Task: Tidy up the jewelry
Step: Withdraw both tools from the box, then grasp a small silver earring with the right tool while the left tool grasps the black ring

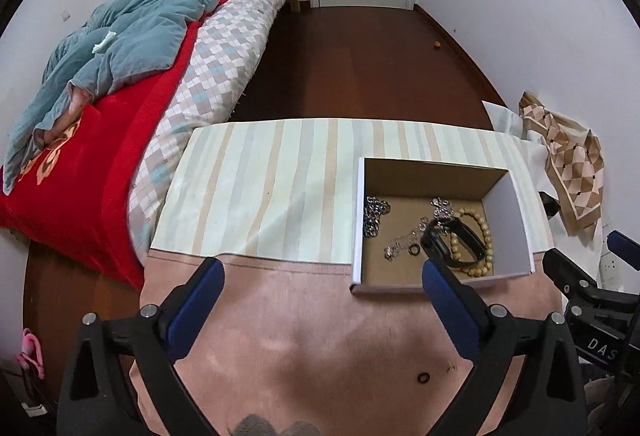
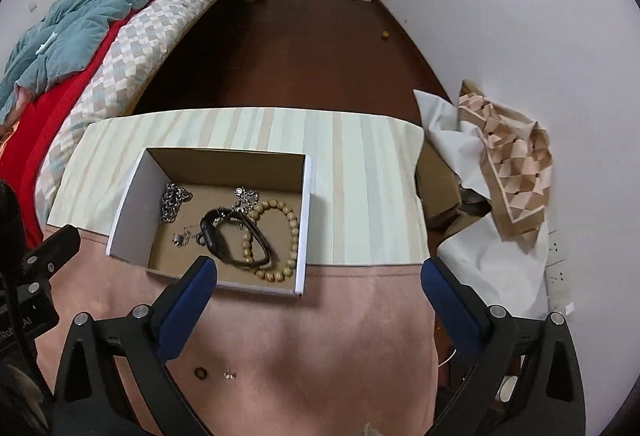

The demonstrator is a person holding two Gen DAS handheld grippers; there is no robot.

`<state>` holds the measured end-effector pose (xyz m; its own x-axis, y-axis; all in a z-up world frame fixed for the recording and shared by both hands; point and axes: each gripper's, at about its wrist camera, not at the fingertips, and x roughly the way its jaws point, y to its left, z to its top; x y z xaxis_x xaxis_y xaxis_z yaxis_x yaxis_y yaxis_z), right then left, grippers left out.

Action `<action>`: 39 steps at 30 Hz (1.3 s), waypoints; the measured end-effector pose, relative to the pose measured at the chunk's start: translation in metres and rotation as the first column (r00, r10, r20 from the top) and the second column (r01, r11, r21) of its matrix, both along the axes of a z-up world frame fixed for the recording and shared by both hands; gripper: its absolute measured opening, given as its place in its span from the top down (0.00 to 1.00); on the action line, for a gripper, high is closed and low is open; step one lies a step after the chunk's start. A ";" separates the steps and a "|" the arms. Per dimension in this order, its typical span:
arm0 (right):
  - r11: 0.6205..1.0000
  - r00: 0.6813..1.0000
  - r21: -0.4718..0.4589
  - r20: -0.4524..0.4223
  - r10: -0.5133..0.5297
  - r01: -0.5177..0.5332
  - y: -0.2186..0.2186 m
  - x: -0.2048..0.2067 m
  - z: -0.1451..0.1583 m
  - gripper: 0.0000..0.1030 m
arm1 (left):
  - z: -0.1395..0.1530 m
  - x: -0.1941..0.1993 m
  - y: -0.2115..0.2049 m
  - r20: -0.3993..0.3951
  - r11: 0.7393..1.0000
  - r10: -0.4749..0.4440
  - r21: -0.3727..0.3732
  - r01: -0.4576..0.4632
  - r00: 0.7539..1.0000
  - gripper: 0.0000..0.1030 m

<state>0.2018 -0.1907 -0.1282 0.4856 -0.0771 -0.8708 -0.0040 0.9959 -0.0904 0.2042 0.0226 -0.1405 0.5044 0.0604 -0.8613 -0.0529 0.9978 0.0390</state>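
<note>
A bed (image 1: 132,84) lies far left, dark wood floor (image 1: 360,60) beyond my pink-and-striped table (image 2: 360,336). The open cardboard box (image 2: 132,204) on it holds chains, a black band (image 2: 234,240) and a bead bracelet (image 2: 280,236); a small ring (image 2: 200,372) lies near me. My left gripper (image 1: 322,276) and right gripper (image 2: 320,272) gape wide, empty.

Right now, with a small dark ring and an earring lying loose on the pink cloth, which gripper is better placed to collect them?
Probably the right gripper: the ring and earring lie nearer midway between its open fingers; in the left gripper's view they sit close under one finger.
</note>
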 end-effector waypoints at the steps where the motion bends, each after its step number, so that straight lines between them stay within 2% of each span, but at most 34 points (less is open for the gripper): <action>1: 1.000 1.000 -0.001 0.009 -0.003 0.003 0.002 -0.003 0.003 0.00 | 0.004 -0.005 -0.001 0.008 1.000 0.000 0.002 0.000 1.000 0.02; 17: 0.999 0.979 0.037 0.201 -0.022 0.014 -0.003 -0.096 0.095 0.00 | 0.088 -0.089 -0.006 0.181 1.000 -0.010 -0.028 0.015 0.983 0.01; 22: 0.998 0.971 0.068 0.238 -0.023 0.007 -0.006 -0.116 0.117 0.00 | 0.105 -0.106 -0.007 0.218 1.000 -0.006 -0.026 0.012 0.976 0.01; 26: 0.992 0.969 0.123 0.245 -0.037 0.006 -0.013 -0.123 0.123 0.00 | 0.108 -0.111 -0.004 0.227 1.000 0.022 -0.007 -0.021 0.974 0.02; 29: 0.988 0.974 0.151 0.219 -0.057 0.024 -0.023 -0.122 0.109 0.00 | 0.098 -0.111 -0.003 0.221 0.997 0.052 0.038 -0.062 0.974 0.02; 32: 0.984 0.984 0.163 0.154 -0.093 0.068 -0.035 -0.116 0.073 0.00 | 0.075 -0.107 -0.002 0.187 0.992 0.071 0.094 -0.089 0.980 0.02; 34: 0.980 0.991 0.192 0.112 -0.069 0.046 -0.036 -0.111 0.043 0.02 | 0.052 -0.104 0.000 0.146 0.986 0.090 0.126 -0.109 0.985 0.02; 36: 0.971 0.998 0.238 0.047 -0.030 0.018 -0.033 -0.104 0.008 0.16 | 0.028 -0.101 0.003 0.102 0.981 0.107 0.153 -0.122 0.989 0.02; 38: 0.959 1.000 0.282 -0.025 0.017 -0.009 -0.024 -0.097 -0.030 0.39 | 0.000 -0.095 0.006 0.038 0.974 0.124 0.187 -0.129 0.992 0.02; 39: 0.953 0.998 0.301 -0.050 0.041 -0.024 -0.018 -0.094 -0.049 0.42 | -0.011 -0.094 0.007 0.017 0.971 0.131 0.198 -0.132 0.991 0.02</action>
<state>0.1078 -0.2090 -0.1769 0.4345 0.2072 -0.8765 -0.0337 0.9762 0.2141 0.1106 0.0299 -0.1514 0.4842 0.2958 -0.8234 -0.1837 0.9545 0.2349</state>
